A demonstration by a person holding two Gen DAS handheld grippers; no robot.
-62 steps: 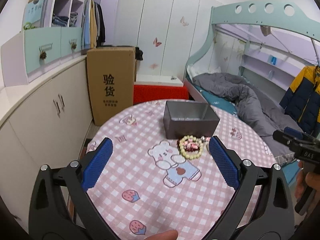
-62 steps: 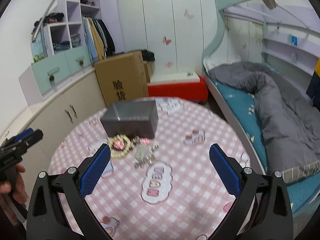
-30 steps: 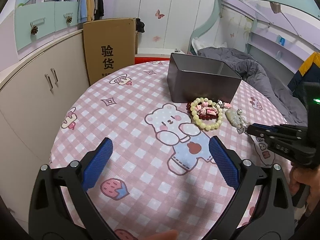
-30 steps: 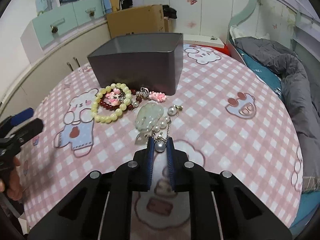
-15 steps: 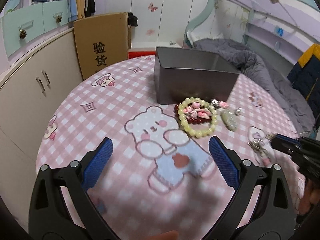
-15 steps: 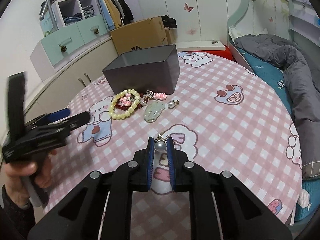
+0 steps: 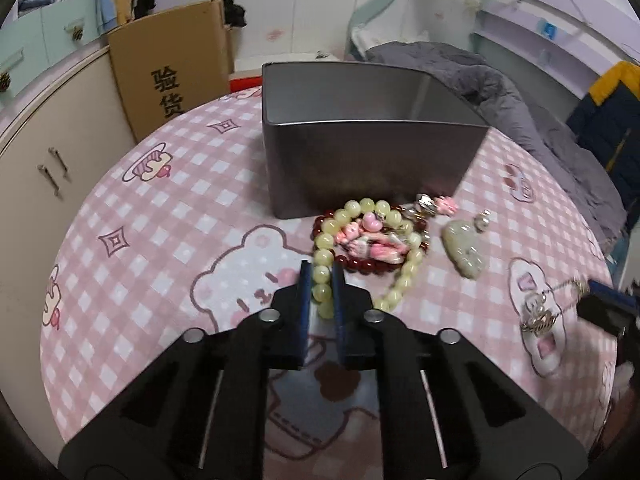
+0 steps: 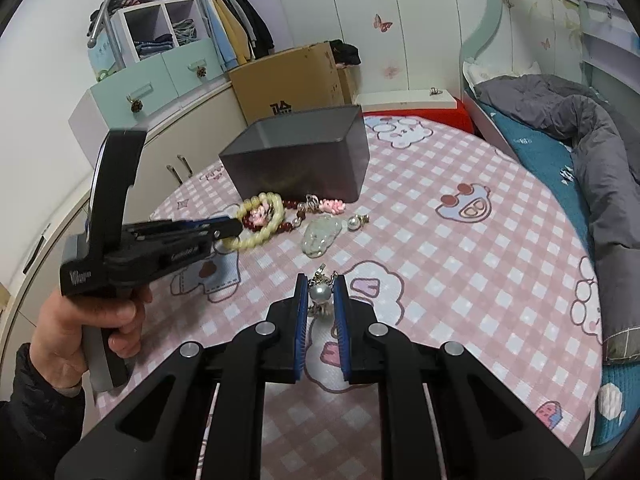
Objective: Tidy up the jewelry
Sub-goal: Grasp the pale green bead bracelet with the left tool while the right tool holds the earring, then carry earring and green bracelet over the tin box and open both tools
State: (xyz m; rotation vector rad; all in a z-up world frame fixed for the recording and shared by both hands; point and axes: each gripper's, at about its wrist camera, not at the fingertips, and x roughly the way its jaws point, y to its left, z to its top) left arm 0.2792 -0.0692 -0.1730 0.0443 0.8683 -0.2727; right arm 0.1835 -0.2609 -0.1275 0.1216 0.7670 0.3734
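A dark grey open box (image 7: 368, 160) stands on the round pink checked table (image 7: 160, 248); it also shows in the right wrist view (image 8: 296, 164). In front of it lies a pile of jewelry: a pale yellow bead bracelet (image 7: 360, 208), a dark red bead bracelet (image 7: 360, 265), pink charms (image 7: 368, 240) and a jade pendant (image 7: 464, 248). My left gripper (image 7: 322, 290) is shut on the yellow bead bracelet at its near edge. My right gripper (image 8: 321, 294) is shut on a pearl earring (image 8: 321, 292), held above the table to the right of the pile.
A cardboard box (image 7: 168, 76) and low cabinets (image 7: 48, 160) stand behind the table on the left. A bed with a grey duvet (image 8: 580, 128) runs along the right. A small pearl piece (image 8: 356, 221) lies by the jade pendant (image 8: 320, 234).
My left gripper moved in to the pile and shut on the yellow bracelet. My right gripper, shut on the pearl earring, lifted it back from the pile.
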